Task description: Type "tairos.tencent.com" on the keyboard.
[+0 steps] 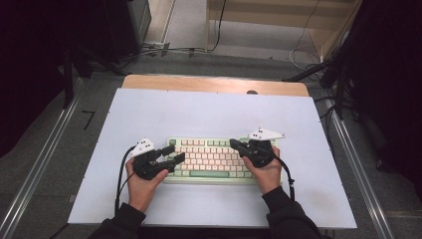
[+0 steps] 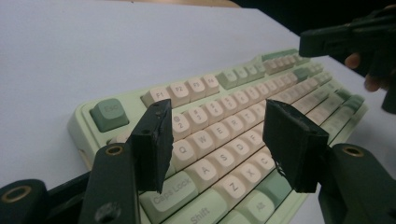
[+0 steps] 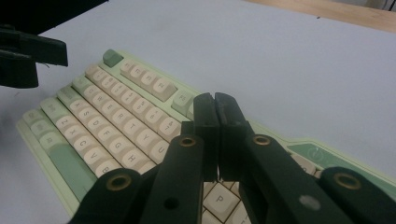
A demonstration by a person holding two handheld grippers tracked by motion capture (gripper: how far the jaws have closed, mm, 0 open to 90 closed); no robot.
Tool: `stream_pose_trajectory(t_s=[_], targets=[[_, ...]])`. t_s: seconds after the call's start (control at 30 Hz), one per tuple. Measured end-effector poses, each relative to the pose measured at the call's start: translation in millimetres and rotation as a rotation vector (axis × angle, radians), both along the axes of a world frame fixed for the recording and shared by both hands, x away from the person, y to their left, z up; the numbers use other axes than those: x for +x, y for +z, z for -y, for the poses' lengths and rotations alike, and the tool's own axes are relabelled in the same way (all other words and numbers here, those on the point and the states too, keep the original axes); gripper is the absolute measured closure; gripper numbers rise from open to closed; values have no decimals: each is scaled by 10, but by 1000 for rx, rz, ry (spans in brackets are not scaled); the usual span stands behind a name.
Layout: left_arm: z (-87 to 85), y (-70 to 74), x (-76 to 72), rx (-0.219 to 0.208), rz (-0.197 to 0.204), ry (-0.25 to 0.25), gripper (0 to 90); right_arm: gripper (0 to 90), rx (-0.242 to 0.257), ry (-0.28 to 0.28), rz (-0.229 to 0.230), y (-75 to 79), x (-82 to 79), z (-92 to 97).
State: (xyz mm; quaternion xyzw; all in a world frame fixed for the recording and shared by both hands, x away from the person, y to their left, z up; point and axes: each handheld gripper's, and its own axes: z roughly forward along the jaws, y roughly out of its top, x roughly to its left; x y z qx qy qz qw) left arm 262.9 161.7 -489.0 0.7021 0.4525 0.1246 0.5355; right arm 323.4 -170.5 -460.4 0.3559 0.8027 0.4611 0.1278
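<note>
Right gripper view: clenched right gripper (image 3: pixel 217 105) over the keyboard (image 3: pixel 93 135), nothing between its jaws.

Item: green-and-cream mechanical keyboard, lying flat on the white mat (image 1: pixel 209 112), near its front edge, between both hands. Right gripper poised above the number row at the board's right half, jaws pressed together into one blunt tip. Left gripper (image 2: pixel 215 140) released, jaws spread wide over the Q-A-Z columns, holding nothing. Risks, as judged: the blunt joined tip was broader than one keycap, so a downward press could have struck two keys; the left gripper's spread jaws could have snagged a cap edge, such as Caps Lock (image 2: pixel 170 191), or nudged the unheld keyboard askew on the mat.
</note>
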Motion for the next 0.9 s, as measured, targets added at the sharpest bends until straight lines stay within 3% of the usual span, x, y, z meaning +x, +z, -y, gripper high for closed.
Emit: stream_pose_trajectory(t_s=[0.07, 0.9], targets=[[15, -20, -1, 23, 1, -2, 440, 875, -4, 6, -3, -5, 0, 3], [57, -41, -25, 53, 9, -20, 441, 876, -54, 25, -41, -135, -10, -30]])
